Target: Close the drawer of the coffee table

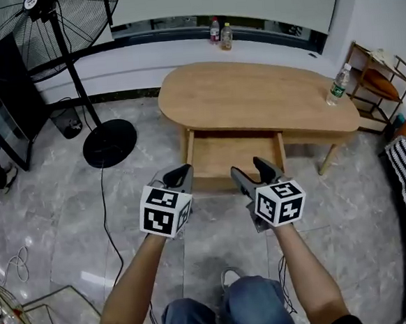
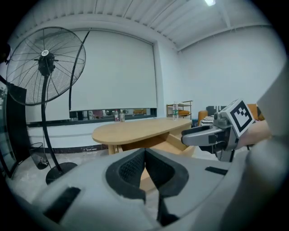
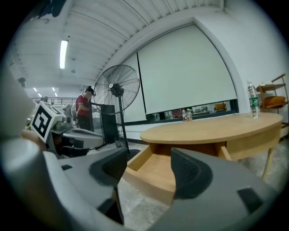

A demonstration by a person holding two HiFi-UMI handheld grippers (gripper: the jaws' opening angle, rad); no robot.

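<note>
An oval wooden table [image 1: 253,91] stands on the grey tiled floor [image 1: 68,224], its drawer [image 1: 234,155] pulled out toward the person. Just short of the drawer's front, the left tool [image 1: 176,175] and right tool [image 1: 251,169] are held side by side. The right tool's jaws stand apart; the left's seem closed, though the angle is poor. A water bottle [image 1: 337,84] stands upright near the table's right end.

Lounge room: coffee table [image 1: 254,94], standing fan [image 1: 35,31]

Grey shells and black ribbed pads [image 3: 192,173] on left tool [image 1: 180,173] and right tool [image 1: 250,168]. Black-and-white marker cube [image 1: 165,211] on each. Blue jeans [image 1: 249,304], light shoe [image 1: 230,278].
</note>
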